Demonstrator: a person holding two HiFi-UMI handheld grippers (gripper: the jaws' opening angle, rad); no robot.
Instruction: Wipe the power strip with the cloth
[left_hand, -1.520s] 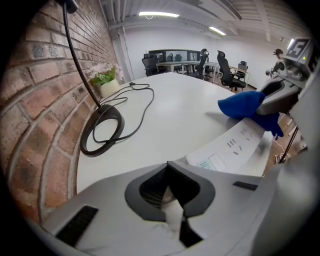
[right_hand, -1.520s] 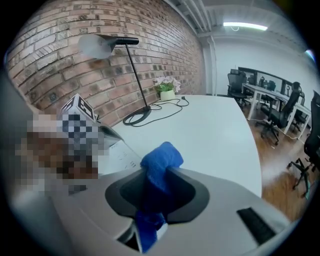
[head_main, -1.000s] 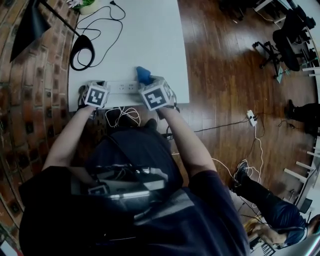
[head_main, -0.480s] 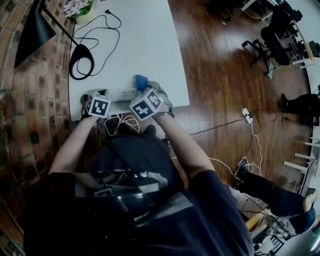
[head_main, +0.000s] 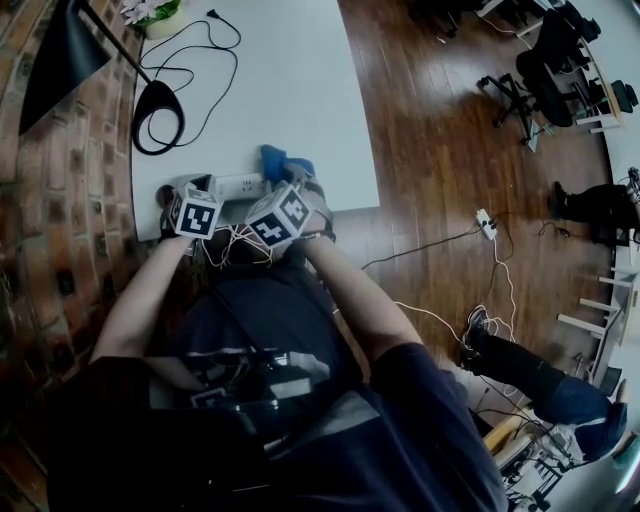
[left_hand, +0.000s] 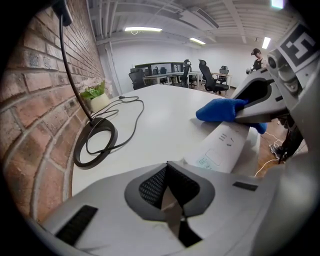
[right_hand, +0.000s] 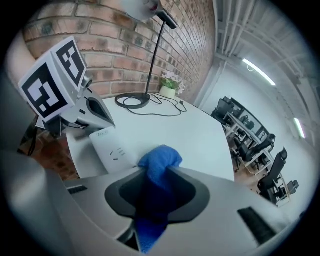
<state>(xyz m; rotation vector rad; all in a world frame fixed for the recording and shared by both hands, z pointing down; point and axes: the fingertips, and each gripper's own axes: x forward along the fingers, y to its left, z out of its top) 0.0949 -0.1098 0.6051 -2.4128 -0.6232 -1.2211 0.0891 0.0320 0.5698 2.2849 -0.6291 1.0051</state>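
On white table (head_main: 290, 90) by brick wall (head_main: 70, 160): clamping blue cloth (right_hand: 159, 160) in right gripper (right_hand: 158, 174), holding it at right end of power strip (right_hand: 112, 147) lying along near edge. Holding left gripper (left_hand: 170, 187) shut, empty, beside strip's left end.

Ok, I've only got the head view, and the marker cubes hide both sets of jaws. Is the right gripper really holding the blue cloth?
Observer: Yes, the right gripper is shut on the blue cloth, which bunches out past its tips.
Operator: And the left?
Observer: The left gripper is shut, nothing between its jaws.
Operator: Cloth on the strip?
Observer: It appears to rest on the white power strip, near its far end.
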